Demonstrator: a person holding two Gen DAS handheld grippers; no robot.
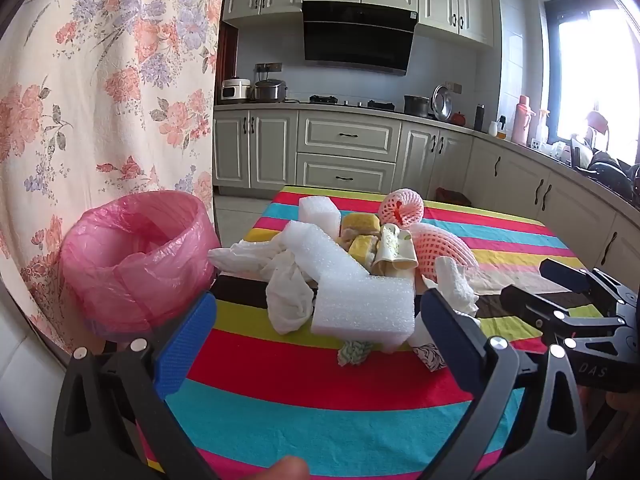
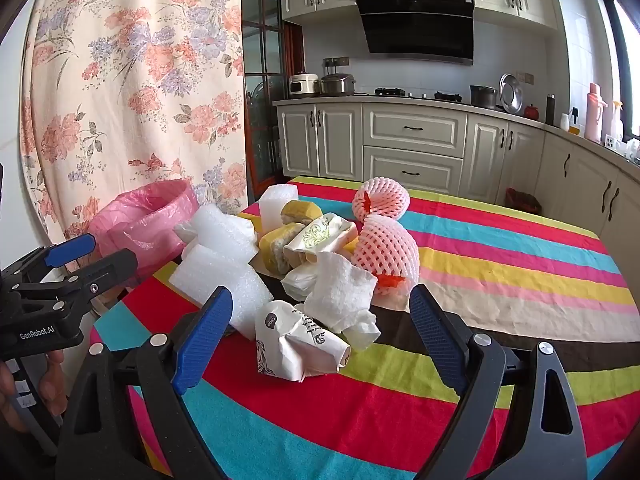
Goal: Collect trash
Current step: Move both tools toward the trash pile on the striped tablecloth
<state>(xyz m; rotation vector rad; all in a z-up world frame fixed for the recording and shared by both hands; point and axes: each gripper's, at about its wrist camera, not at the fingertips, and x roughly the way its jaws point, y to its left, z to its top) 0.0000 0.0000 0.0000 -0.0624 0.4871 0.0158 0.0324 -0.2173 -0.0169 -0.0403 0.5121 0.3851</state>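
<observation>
Above striped tablecloth [image 1: 304, 396], both hand-held grippers tilted down, open

Home kitchen: cabinets [image 1: 348, 136], range hood [image 1: 358, 36].

Pink bin liner [image 1: 132, 256]; white foam block [image 1: 362, 308]; rainbow-striped tablecloth [image 1: 320, 400]; floral curtain [image 1: 108, 80].
</observation>
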